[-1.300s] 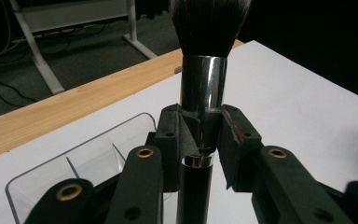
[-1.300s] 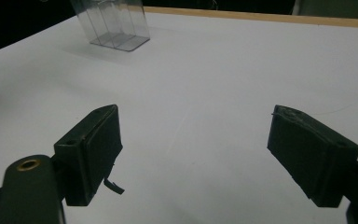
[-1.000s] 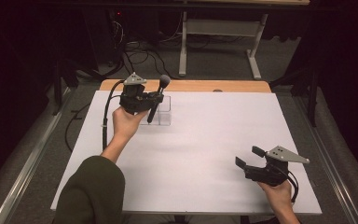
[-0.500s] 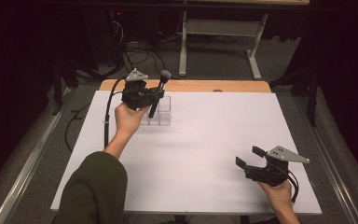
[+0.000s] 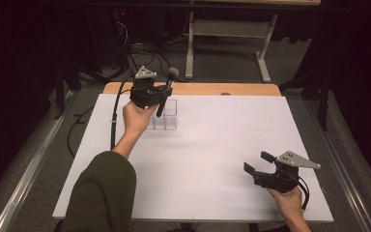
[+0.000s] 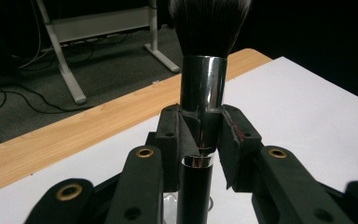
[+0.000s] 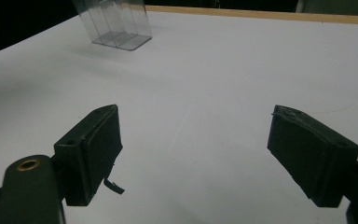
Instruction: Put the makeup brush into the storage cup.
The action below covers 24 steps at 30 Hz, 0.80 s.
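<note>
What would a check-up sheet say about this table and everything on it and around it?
Surface: white board on a wooden table, mostly bare.
Job's things: makeup brush, bristles up, clamped at its metal collar; clear plastic organizer with compartments at the far left, beneath the brush.
Clutter: nothing seen.
Grippers: left gripper shut on the brush above the organizer; right gripper open and holding nothing, low over the near right of the board.
Cables: black cable trails from the left gripper; loose wires on the floor beyond.
Surroundings: dark room, grey floor, white desk frame behind.
</note>
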Motion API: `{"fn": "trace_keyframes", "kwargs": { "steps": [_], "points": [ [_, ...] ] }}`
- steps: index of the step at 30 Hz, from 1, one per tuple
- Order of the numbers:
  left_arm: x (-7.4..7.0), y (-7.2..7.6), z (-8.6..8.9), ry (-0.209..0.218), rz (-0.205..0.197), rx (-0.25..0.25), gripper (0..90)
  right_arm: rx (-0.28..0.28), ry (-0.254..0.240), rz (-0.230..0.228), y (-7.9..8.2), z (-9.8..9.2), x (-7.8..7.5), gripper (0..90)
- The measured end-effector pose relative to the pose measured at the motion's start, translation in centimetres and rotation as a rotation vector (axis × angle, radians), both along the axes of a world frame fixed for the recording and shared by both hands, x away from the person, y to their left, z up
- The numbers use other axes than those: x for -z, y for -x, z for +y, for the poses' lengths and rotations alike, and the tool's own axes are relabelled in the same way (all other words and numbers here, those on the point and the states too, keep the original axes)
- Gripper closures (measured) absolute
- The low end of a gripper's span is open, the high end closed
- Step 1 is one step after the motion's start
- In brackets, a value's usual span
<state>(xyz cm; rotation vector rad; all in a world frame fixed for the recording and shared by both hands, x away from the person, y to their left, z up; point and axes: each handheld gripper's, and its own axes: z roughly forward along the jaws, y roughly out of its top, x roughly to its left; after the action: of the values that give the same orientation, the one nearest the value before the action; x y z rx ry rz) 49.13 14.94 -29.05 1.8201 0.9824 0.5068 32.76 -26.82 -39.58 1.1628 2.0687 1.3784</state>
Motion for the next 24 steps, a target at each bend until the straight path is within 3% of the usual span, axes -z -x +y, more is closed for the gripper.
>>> {"fn": "trace_keyframes", "kwargs": {
  "steps": [24],
  "points": [
    [1.7, -2.1, -0.5, 0.009, 0.002, -0.067, 70.7, -0.006, -0.006, 0.005, 0.0, 0.0, 0.0, 18.8]
  ]
}}
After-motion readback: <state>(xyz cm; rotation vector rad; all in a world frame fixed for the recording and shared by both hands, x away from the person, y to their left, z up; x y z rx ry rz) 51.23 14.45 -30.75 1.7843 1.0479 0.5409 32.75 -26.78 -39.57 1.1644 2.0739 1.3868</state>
